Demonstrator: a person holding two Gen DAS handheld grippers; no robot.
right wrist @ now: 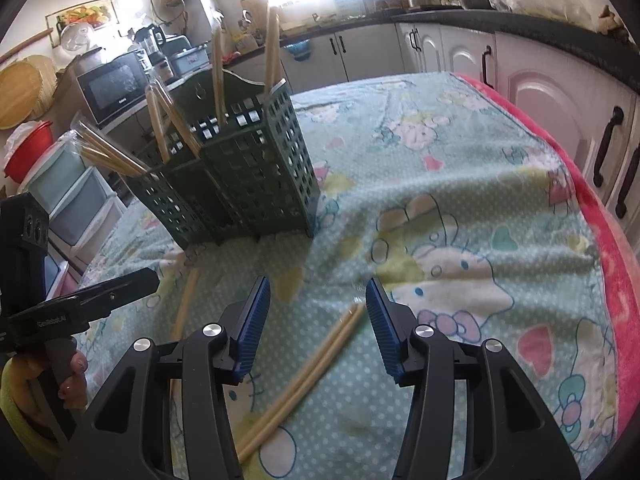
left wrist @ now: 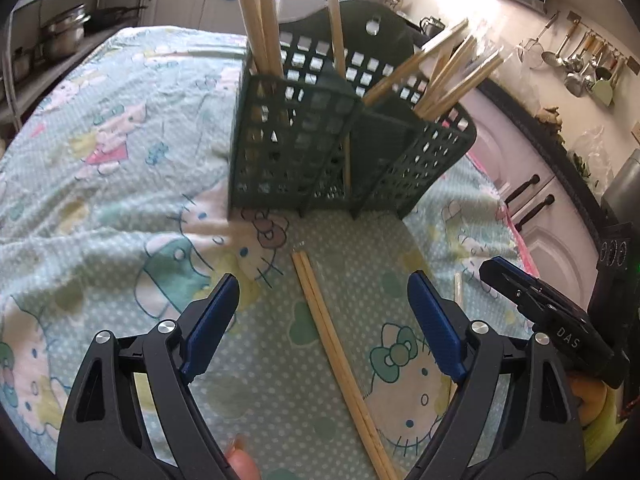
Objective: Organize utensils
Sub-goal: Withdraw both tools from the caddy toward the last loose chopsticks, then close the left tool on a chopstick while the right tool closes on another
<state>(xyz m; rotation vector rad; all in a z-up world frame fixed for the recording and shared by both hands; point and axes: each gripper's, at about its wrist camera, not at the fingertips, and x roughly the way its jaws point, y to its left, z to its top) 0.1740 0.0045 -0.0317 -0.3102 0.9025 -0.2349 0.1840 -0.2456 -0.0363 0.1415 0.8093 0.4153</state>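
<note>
The left gripper [left wrist: 322, 304] is hanging over the cartoon-printed cloth [left wrist: 120, 128] with its blue pads spread wide, and a pair of chopsticks [left wrist: 340, 364] is lying on the cloth between them, touched by neither pad. The right gripper [right wrist: 318, 316] is standing with its pads apart at a moderate gap over a second pair of chopsticks [right wrist: 304, 376], whose tips are reaching up between the pads without touching them. The dark green slotted holder [left wrist: 320, 136] is sitting upright on the cloth just beyond both loose pairs, already carrying several chopsticks, some standing steeply at one end and others leaning out of the opposite end. In the right wrist view one more stick [right wrist: 186, 304] is lying on the cloth beside the left gripper; whether it is single or a pair is probably too blurred to tell. A person's fingers [right wrist: 74, 376] are wrapping the left gripper's handle.
</note>
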